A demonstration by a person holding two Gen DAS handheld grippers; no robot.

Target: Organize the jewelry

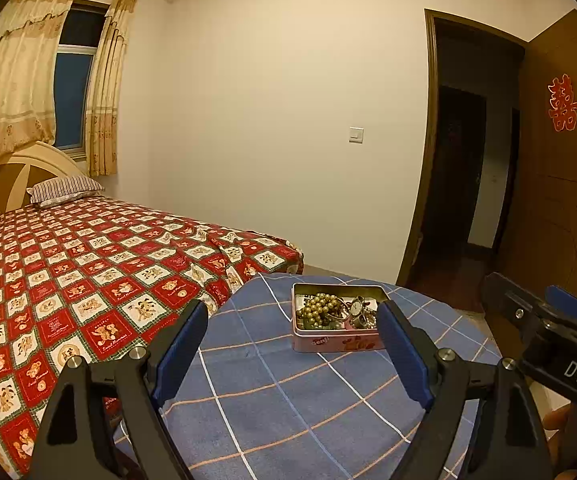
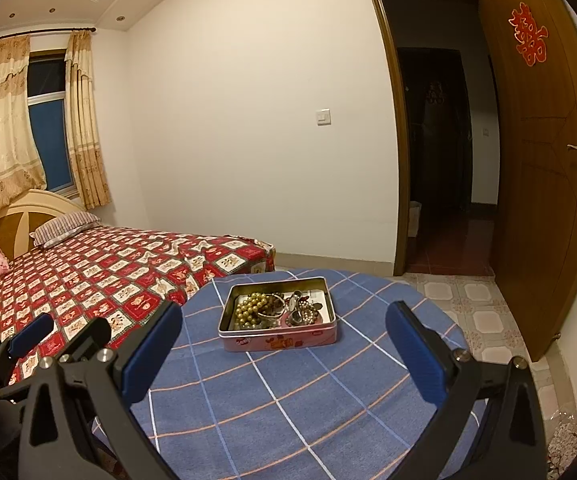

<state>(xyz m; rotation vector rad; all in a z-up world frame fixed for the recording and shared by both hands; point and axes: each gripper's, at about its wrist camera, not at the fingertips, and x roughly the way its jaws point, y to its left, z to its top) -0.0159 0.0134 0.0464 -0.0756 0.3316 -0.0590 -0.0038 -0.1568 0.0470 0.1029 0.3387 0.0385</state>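
A pink open tin (image 1: 338, 342) sits on a round table with a blue checked cloth (image 1: 272, 392). It holds a string of golden-green beads (image 1: 319, 309), a wristwatch (image 1: 355, 307) and other tangled jewelry. The tin also shows in the right wrist view (image 2: 278, 338), with the beads (image 2: 251, 307) at its left. My left gripper (image 1: 292, 320) is open and empty, held above the table short of the tin. My right gripper (image 2: 284, 320) is open and empty, also short of the tin. The right gripper also shows in the left wrist view (image 1: 544, 312).
A bed with a red patterned cover (image 1: 68, 280) stands left of the table, touching its edge. An open wooden door (image 2: 536, 160) and a dark doorway (image 2: 436, 152) are at the right. Tiled floor (image 2: 468, 304) lies right of the table.
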